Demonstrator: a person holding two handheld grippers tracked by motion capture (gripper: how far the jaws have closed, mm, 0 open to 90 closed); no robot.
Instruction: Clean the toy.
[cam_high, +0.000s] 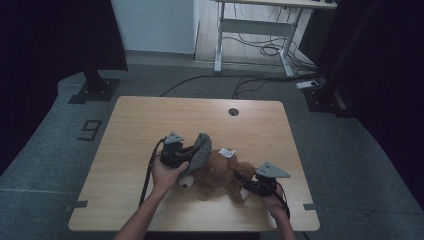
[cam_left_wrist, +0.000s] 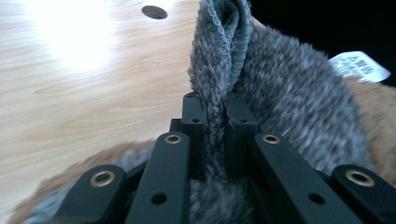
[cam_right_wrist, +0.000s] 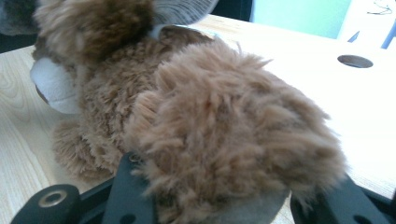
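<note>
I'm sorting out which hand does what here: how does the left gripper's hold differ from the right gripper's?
The left gripper is pinched shut on a thin fold of the grey knitted cloth; the right gripper has a bulky furry limb of the brown plush toy between wider-set jaws. In the high view the left sits by the toy's head end, the right at its leg end. Both work on the same toy on the wooden table.
</note>
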